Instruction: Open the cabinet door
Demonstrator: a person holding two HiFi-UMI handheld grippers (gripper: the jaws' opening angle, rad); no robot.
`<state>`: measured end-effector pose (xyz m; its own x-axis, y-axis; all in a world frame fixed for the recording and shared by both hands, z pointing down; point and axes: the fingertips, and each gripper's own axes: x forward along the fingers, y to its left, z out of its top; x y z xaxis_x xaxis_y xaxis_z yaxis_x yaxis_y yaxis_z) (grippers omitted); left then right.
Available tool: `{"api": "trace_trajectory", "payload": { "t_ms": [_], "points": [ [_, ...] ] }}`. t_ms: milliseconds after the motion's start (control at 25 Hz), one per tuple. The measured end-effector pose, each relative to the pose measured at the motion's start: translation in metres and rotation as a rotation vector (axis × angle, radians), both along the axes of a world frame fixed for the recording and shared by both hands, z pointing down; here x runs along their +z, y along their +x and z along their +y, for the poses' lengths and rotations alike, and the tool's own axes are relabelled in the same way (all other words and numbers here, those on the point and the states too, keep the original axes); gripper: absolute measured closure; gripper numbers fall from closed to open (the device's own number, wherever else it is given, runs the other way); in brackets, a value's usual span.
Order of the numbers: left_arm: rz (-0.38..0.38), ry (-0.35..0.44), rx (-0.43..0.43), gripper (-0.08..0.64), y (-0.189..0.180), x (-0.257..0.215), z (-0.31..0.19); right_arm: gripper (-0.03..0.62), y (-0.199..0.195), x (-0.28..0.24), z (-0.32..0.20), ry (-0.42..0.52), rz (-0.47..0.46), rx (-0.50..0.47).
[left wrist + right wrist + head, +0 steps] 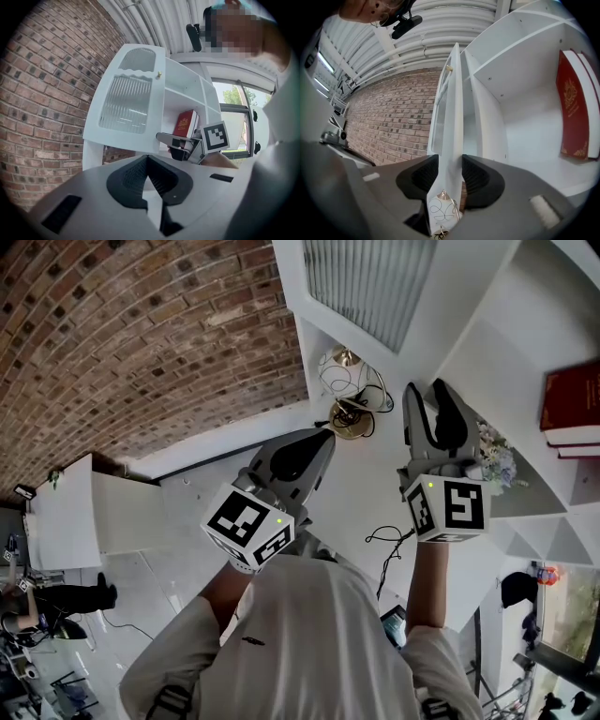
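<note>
Your left tongs (148,164) are clenched on nothing and held level on the near side of the cabinet door (125,101). If the door swings wider toward the brick wall (42,93), I judge it may sweep into them, so hold them out of its arc. Your right tongs (451,161) are released, jaws parted to either side of the door's free edge, with no firm bite showing. Pull now and the pads could slide off that thin edge. Pull askew instead of along the swing and you would strain the hinges. Dip lower and you risk catching the wire lamp (443,211) seen below the jaws. The red book (574,108) on the far right shelf stands well apart.

The door already stands ajar, hinged, it seems, on its left, with open shelves to its right. From the left tongs it lies farther off and higher, its ribbed pane facing them. For the right tongs it sits edge-on between the jaws, near its lower corner, its small knob (449,68) well above.
</note>
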<state>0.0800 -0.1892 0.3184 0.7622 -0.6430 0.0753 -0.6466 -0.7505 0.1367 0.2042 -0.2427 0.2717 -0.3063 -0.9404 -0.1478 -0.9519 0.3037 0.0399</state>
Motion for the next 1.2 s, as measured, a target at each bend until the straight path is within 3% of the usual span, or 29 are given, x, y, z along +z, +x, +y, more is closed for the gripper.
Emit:
{"api": "trace_trajectory", "payload": {
  "t_ms": [1200],
  "points": [
    [0.021,0.002,-0.052,0.551,-0.029,0.001,0.027,0.439,-0.033,0.001,0.031,-0.013,0.006,-0.056]
  ]
}}
